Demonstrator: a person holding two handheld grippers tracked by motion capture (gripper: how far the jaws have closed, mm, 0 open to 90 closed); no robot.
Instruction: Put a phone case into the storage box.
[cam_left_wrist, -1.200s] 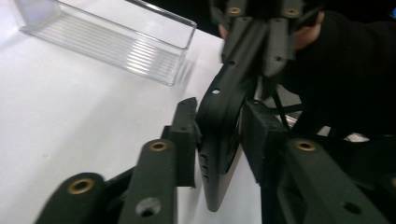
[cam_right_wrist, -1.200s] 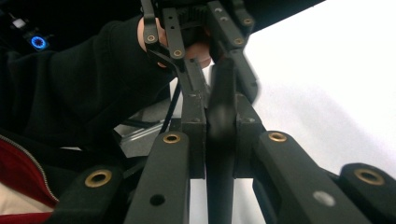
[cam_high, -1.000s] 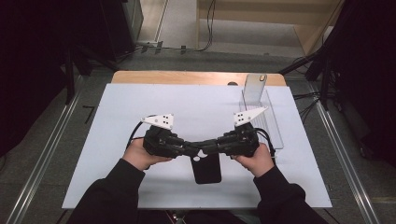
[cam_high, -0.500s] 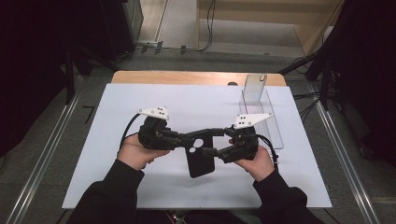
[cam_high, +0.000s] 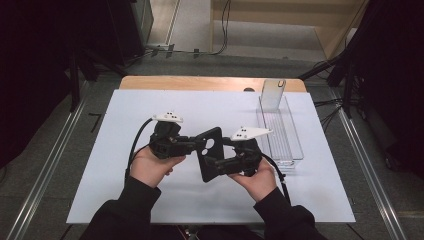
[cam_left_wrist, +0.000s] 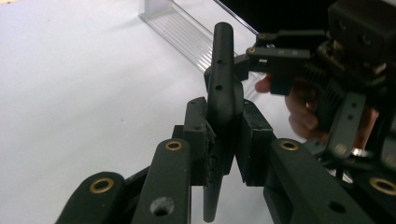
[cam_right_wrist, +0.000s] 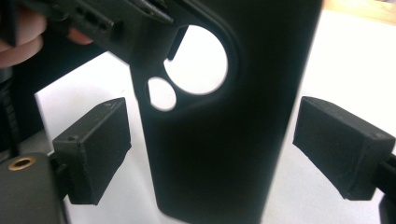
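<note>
A black phone case (cam_high: 210, 152) with a round camera cut-out hangs above the white mat, tilted on edge. My left gripper (cam_high: 196, 145) is shut on its upper edge; in the left gripper view both pads of my left gripper (cam_left_wrist: 224, 121) clamp the thin case (cam_left_wrist: 223, 56) edge-on. My right gripper (cam_high: 214, 164) sits at the case's lower right. Its jaws have just been opening: in the right gripper view my right gripper (cam_right_wrist: 217, 149) stands wide, the case (cam_right_wrist: 261, 70) between the pads (cam_right_wrist: 95, 149) with a gap on each side.
A clear plastic tray (cam_high: 280, 135) with a raised end stands at the right of the white mat (cam_high: 125, 115), close behind my right hand. A wooden strip (cam_high: 200, 82) runs along the far edge. Dark floor and rails surround the table.
The case has risen and tilted up in the left gripper. The right gripper's jaws have let go of it and spread, and the right hand has shifted left.
</note>
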